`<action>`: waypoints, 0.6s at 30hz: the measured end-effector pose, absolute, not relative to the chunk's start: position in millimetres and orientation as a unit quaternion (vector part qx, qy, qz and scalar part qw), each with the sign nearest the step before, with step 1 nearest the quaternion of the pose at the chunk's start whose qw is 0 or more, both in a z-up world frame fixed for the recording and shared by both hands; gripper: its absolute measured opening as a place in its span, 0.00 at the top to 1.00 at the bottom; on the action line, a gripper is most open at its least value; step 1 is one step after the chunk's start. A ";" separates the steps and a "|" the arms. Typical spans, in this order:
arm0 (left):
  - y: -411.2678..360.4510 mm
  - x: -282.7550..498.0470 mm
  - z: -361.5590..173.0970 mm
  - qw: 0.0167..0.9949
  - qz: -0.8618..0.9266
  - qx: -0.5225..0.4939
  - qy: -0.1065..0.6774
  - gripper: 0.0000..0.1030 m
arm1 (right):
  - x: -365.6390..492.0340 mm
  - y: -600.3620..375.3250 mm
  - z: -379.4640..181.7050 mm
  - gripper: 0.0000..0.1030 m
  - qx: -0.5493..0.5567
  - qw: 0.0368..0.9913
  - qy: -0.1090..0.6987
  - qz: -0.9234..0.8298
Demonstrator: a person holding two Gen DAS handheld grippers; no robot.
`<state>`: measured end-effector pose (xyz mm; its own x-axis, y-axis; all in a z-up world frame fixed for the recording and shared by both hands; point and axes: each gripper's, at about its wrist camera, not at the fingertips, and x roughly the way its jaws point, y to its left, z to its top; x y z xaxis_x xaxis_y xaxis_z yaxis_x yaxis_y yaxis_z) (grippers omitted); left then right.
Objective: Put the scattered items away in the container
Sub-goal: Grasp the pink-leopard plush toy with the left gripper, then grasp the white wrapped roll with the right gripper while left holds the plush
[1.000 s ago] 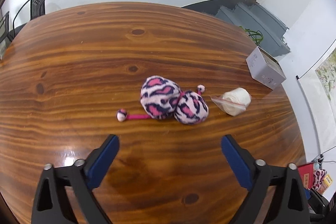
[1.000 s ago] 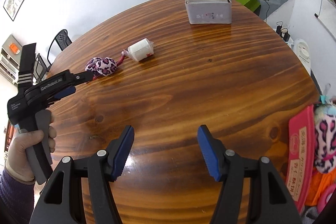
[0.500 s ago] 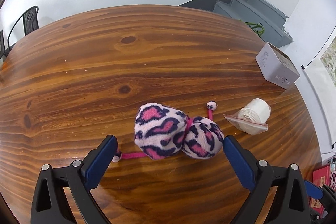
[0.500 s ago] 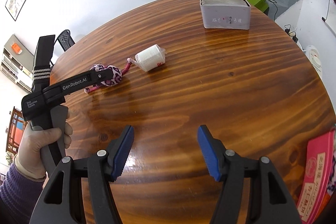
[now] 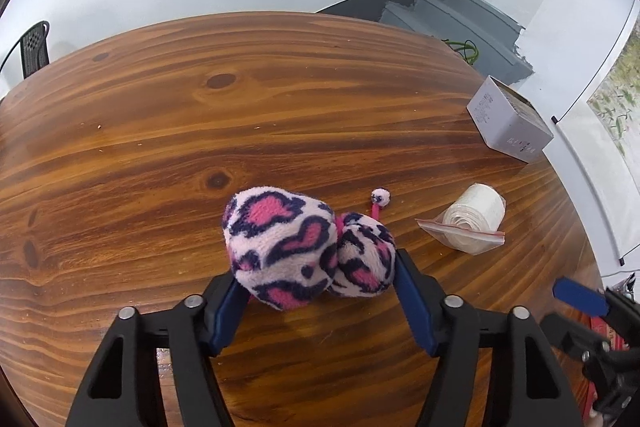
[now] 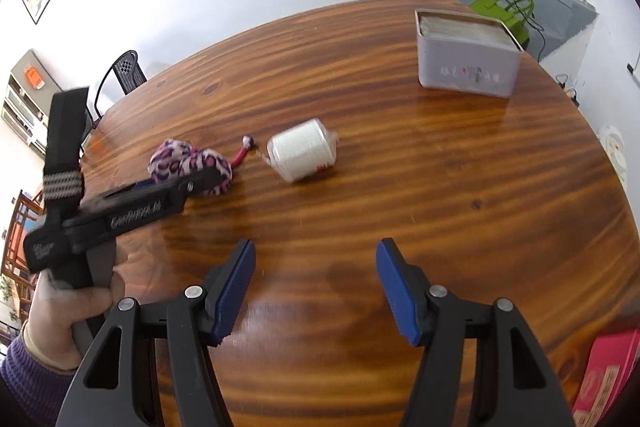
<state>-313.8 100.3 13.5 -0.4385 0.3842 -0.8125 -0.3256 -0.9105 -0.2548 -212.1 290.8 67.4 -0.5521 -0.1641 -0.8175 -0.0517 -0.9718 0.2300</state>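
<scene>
**Left gripper closes around the leopard-print plush**

In my left wrist view, my left gripper (image 5: 316, 291) sits low in the centre of the frame with its blue pads pressed on either side of the pink, white and navy leopard-print plush toy (image 5: 304, 251). The jaws are narrowed onto it: the left pad touches the larger lobe, the right pad touches the smaller one. The plush rests on the round, glossy brown wooden table (image 5: 200, 131). A thin pink cord with a small pom-pom end (image 5: 380, 195) sticks out just above the smaller lobe.

To the right of the plush, near but apart from it, lies the white roll in a clear zip bag (image 5: 472, 219). Further toward the upper right, by the table's edge, stands the grey rectangular tin container (image 5: 508, 123).

In my right wrist view, my right gripper (image 6: 316, 287) hovers above bare wood at the bottom centre, its blue pads spread wide with nothing between them. The same plush appears at centre left of that frame, partly hidden behind my left gripper, which my gloved left hand (image 6: 68, 311) grips at the lower left. The bagged white roll lies just right of the plush, and the grey tin stands at the upper right, its top open. A pink box (image 6: 604, 379) shows at the lower right edge.
</scene>
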 end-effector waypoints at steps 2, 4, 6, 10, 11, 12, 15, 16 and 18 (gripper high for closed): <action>97.9 -312.1 14.3 0.209 0.848 -0.485 -0.034 0.37 | -221.5 289.5 69.6 0.35 0.467 0.033 -0.107 -0.877; 96.5 -310.2 15.4 0.207 0.850 -0.483 -0.032 0.38 | -235.5 286.3 69.7 0.35 0.465 0.036 -0.094 -0.880; 95.6 -309.4 15.6 0.205 0.852 -0.481 -0.029 0.38 | -246.6 282.7 67.7 0.35 0.465 0.041 -0.084 -0.880; 91.2 -308.3 15.7 0.202 0.852 -0.481 -0.034 0.38 | -267.6 275.5 61.8 0.35 0.469 0.042 -0.062 -0.880; 90.1 -308.1 15.7 0.201 0.853 -0.481 -0.034 0.38 | -272.1 274.0 60.1 0.35 0.470 0.041 -0.058 -0.880; 88.8 -307.4 16.6 0.199 0.853 -0.480 -0.034 0.38 | -277.3 272.9 57.4 0.35 0.472 0.040 -0.054 -0.879; 85.9 -302.9 21.2 0.201 0.855 -0.476 -0.035 0.38 | -289.8 272.0 50.9 0.35 0.481 0.043 -0.053 -0.874; 85.4 -301.9 22.0 0.202 0.855 -0.476 -0.034 0.38 | -292.7 270.3 49.6 0.35 0.482 0.042 -0.048 -0.874; 84.1 -299.4 23.5 0.203 0.855 -0.475 -0.035 0.38 | -296.5 267.4 47.8 0.35 0.482 0.045 -0.042 -0.874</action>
